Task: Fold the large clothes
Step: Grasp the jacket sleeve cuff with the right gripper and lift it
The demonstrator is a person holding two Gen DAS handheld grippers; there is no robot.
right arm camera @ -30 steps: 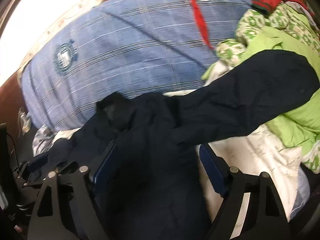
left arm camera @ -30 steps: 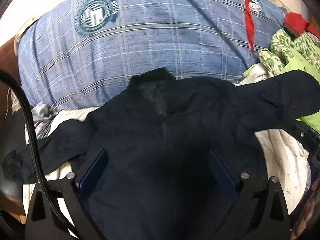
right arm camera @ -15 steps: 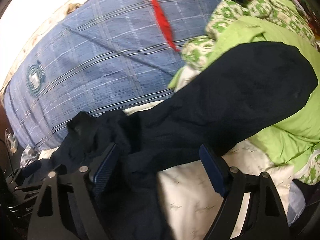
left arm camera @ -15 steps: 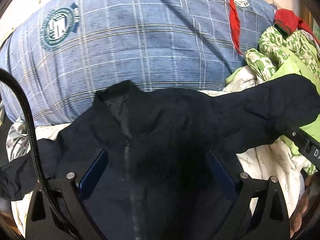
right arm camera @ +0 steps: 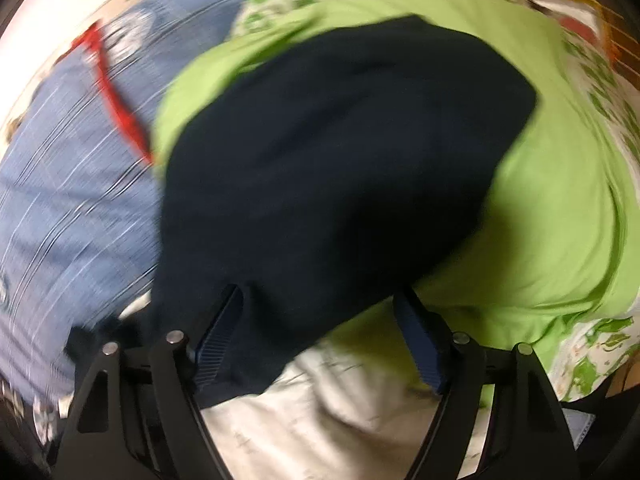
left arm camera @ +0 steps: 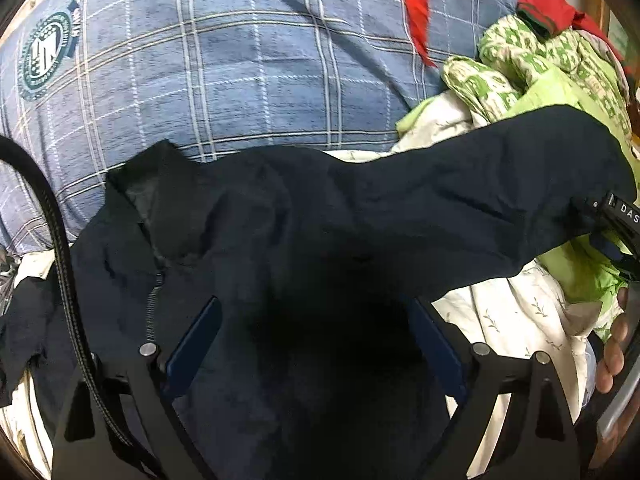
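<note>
- The dark navy jacket lay spread on the bed, collar toward the blue plaid quilt along the far edge.
- Its sleeve draped over a lime-green garment at the bed's right side.
- The left gripper hovered with jaws wide apart over the jacket's body, pinching nothing.
- The right gripper was closing, the sleeve's base between its jaws, pads not pressing it.
</note>
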